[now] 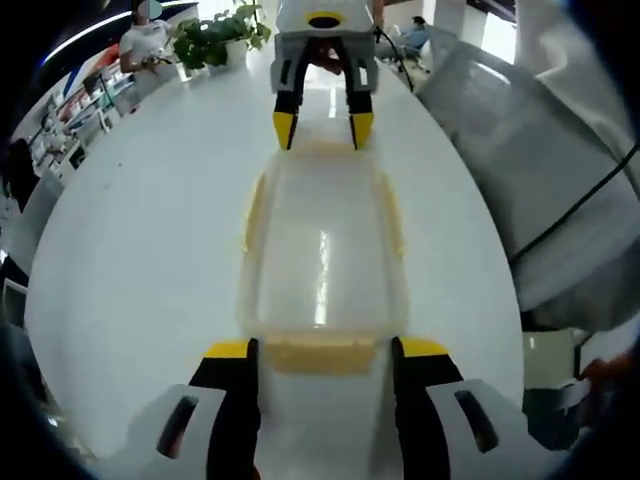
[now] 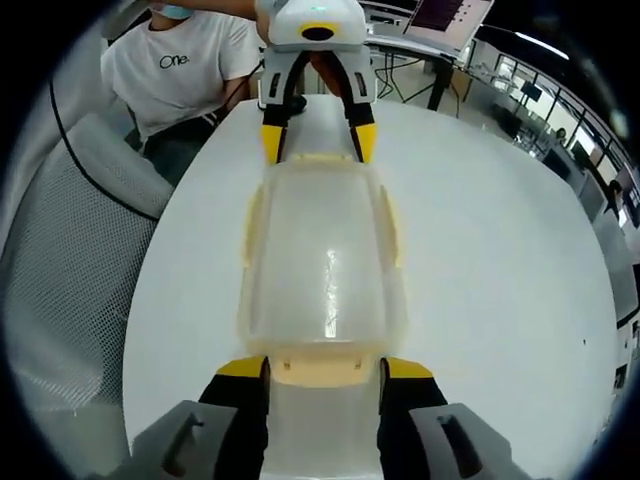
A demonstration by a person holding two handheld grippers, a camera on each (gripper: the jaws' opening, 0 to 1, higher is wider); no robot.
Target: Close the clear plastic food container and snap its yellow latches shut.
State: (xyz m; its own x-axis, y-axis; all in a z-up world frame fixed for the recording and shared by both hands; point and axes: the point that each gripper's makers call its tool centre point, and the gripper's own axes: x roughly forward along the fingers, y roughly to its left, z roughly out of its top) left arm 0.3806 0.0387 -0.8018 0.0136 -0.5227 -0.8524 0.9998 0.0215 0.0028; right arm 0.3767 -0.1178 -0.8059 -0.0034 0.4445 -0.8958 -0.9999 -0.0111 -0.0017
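Surface: white table, office behind
Container: lid on, lying flat mid-table between both grippers
Left gripper: jaws spread around near end latch
Right gripper: same deal, opposite end

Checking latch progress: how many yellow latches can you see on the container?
4: near-end latch between the left gripper jaws, far-end latch at the right gripper, side latches along the container.
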